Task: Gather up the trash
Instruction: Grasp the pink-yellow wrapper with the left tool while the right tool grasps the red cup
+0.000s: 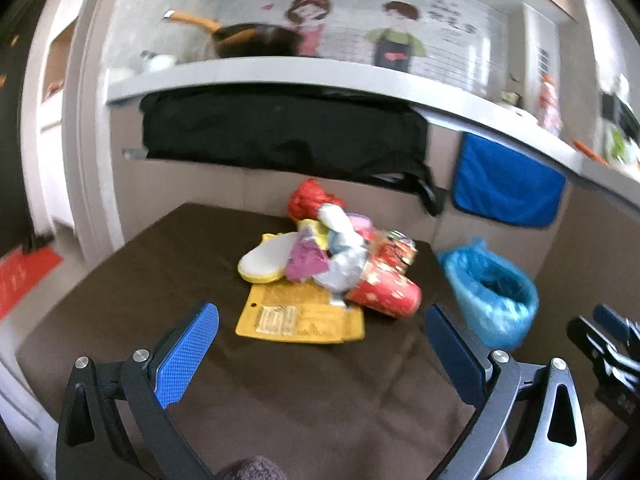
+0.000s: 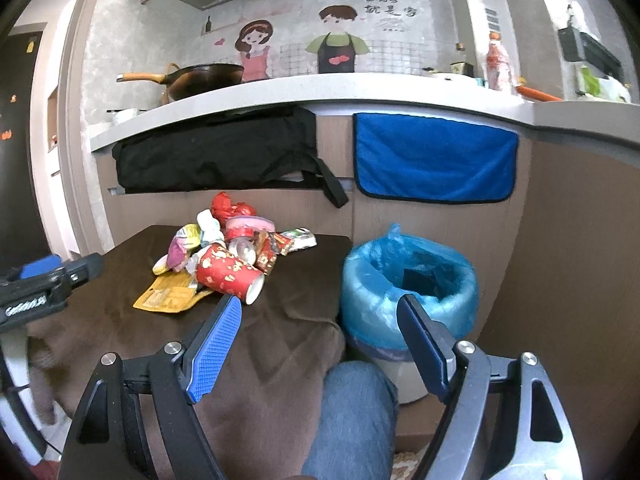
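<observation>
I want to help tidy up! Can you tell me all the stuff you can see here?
Table: one, brown cloth cover, in front of the counter.
Trash pile: one heap of mixed wrappers, middle of the table.
Cup: one, red with gold print, lying on its side at the front of the pile.
Packet: one, yellow, flat on the table, partly under the pile.
Bin: one, blue bag liner, beside the table on the right.
Wok: one, dark with an orange handle, on the counter.
Towel: one, blue, hanging below the counter.
Bag: one, black, hanging below the counter.
Knee: one, blue jeans, bottom of the right view.
Left gripper: open, above the table.
Right gripper: open, near the bin.
</observation>
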